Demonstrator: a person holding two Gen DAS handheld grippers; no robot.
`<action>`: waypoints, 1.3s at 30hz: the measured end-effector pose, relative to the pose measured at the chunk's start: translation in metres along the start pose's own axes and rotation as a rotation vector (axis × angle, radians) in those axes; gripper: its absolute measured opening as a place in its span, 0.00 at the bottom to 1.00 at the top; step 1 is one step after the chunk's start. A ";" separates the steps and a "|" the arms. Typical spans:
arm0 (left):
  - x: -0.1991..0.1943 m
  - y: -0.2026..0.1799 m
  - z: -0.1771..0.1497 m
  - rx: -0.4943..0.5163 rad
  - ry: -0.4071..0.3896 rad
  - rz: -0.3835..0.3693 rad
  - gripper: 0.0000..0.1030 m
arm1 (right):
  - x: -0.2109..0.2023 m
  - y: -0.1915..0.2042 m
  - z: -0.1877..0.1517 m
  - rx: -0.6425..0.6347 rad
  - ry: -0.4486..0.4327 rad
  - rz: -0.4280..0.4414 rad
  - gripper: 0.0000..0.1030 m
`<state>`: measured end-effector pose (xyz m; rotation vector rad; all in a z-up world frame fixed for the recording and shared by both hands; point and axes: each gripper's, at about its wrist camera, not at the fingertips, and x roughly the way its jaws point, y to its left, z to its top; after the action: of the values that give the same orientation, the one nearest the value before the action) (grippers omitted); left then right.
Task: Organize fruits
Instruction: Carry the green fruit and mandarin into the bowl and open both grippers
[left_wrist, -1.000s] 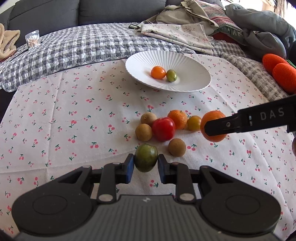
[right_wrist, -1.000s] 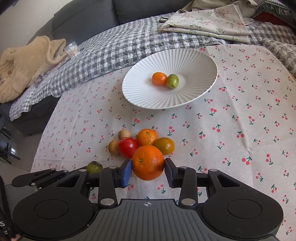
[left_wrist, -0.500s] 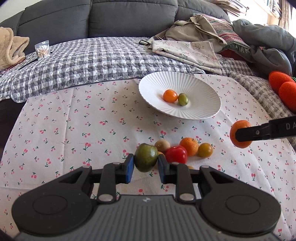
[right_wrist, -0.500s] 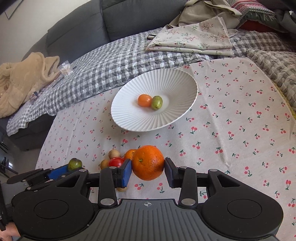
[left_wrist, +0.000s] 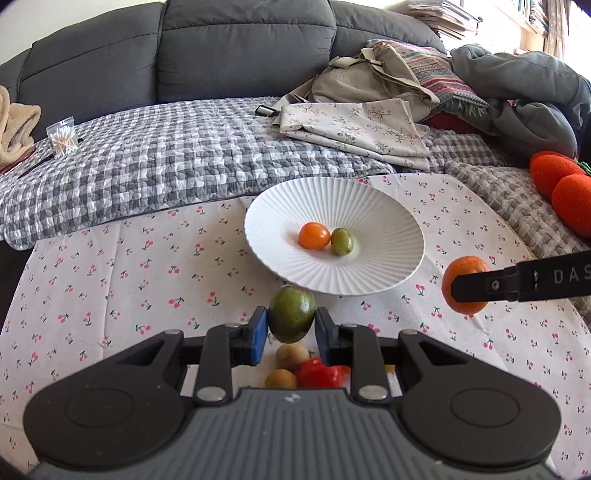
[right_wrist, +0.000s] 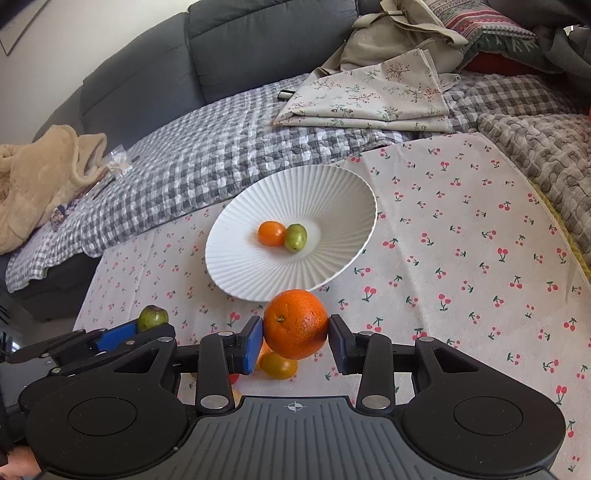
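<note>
Ribbed white plate; left tongs clamp smooth green fruit, right tongs dimpled orange

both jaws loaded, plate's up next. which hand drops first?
Probably left. The left gripper, shut on the green fruit, sits just short of the white plate's near rim. The right gripper holds the orange further off to the plate's side. It's close; either could go.

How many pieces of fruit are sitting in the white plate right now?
2: a small orange tomato and a small green fruit, touching side by side near the middle of the plate. Nothing looks hidden there; the other fruit are in the claws or on the cloth.
</note>
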<state>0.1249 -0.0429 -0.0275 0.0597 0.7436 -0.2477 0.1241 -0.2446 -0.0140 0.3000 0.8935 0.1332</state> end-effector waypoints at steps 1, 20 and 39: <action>0.003 -0.003 0.004 0.006 -0.006 0.003 0.25 | 0.000 -0.001 0.003 0.003 -0.006 -0.001 0.36; 0.073 -0.031 0.039 0.047 -0.031 -0.008 0.25 | 0.043 -0.026 0.038 -0.045 -0.039 -0.103 0.36; 0.110 -0.032 0.036 0.117 -0.007 -0.031 0.25 | 0.083 -0.014 0.040 -0.091 -0.028 -0.067 0.37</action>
<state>0.2187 -0.1012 -0.0740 0.1581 0.7231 -0.3205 0.2064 -0.2464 -0.0565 0.1862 0.8659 0.1072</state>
